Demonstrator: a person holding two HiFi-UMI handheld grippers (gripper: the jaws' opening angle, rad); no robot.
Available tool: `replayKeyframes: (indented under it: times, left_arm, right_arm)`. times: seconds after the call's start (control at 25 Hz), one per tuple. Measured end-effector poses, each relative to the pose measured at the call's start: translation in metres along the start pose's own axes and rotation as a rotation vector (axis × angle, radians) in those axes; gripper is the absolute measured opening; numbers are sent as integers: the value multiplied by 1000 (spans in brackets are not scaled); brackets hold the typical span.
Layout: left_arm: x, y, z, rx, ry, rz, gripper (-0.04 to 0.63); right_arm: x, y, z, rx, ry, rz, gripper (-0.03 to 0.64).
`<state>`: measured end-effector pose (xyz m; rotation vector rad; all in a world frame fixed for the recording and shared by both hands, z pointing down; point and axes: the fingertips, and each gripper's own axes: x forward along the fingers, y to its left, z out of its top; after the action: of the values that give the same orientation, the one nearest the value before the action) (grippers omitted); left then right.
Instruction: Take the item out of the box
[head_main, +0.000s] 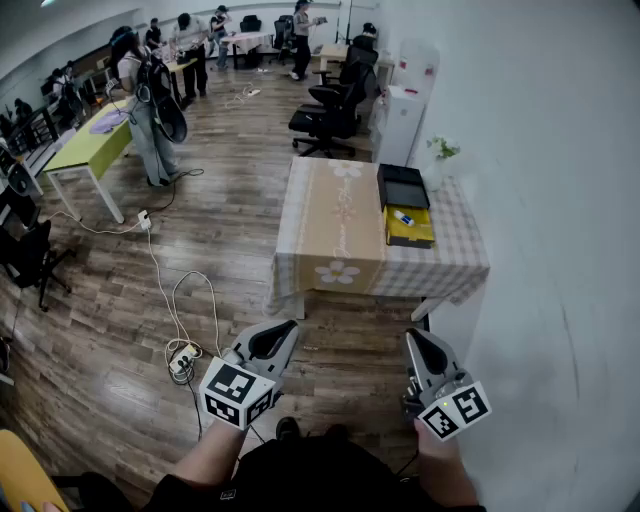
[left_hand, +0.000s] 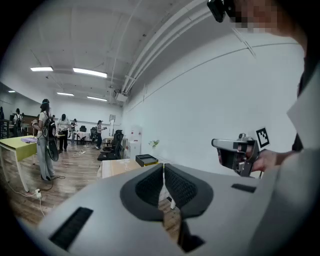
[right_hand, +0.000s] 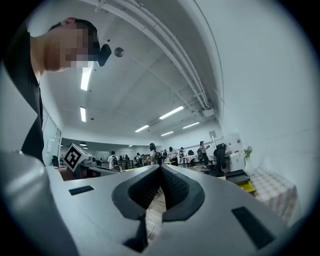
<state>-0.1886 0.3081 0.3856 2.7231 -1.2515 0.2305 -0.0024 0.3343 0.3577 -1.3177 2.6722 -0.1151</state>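
Yellow box (head_main: 412, 238) on the table (head_main: 335, 235), toward the table's 3 o'clock edge in the head view. A small blue-and-white item (head_main: 403, 217) lies inside it. A black lid (head_main: 402, 186) lies just beside the box at its 12 o'clock side. A plant (head_main: 441, 150) stands at 1 o'clock from the lid, by the wall.

Both grippers are held low, well apart from the table. The left gripper (head_main: 287, 326) is at 7 o'clock from the box and the right gripper (head_main: 411, 337) at 6 o'clock. Each points toward 12 o'clock.

In the left gripper view the left gripper's (left_hand: 163, 172) jaws are pressed together with nothing between them. The lid (left_hand: 146, 159) shows far off at 11 o'clock from the tips, and the right gripper (left_hand: 235, 150) shows at 3 o'clock.

In the right gripper view the right gripper's (right_hand: 160, 172) jaws are likewise closed and empty. The box (right_hand: 246, 186) shows as a yellow patch at 3 o'clock.

On the wood floor (head_main: 230, 240), a power strip (head_main: 182, 362) lies at 9 o'clock from the left gripper. A chair (head_main: 325, 120) stands at 12 o'clock beyond the table.
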Motion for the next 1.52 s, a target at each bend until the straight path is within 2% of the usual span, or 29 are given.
replayKeyframes:
  times: [0.44,0.64,1.12,1.52]
  left_arm:
    - [8,-6,-2,-1,7,-6,20]
    - [26,-23,2,5,11,-26,20]
    - [68,-82,-1,20,25,-67,20]
    - [114,-71,-12,1,67,-117,20]
  right_arm:
    - [-6,-6,1,16,-6,10,35]
    - [-19,-17,8,59,-56,46,38]
    - [-57,-62,5,94,-54,51,38]
    - [-42,-100,-17,147,-8,7,38]
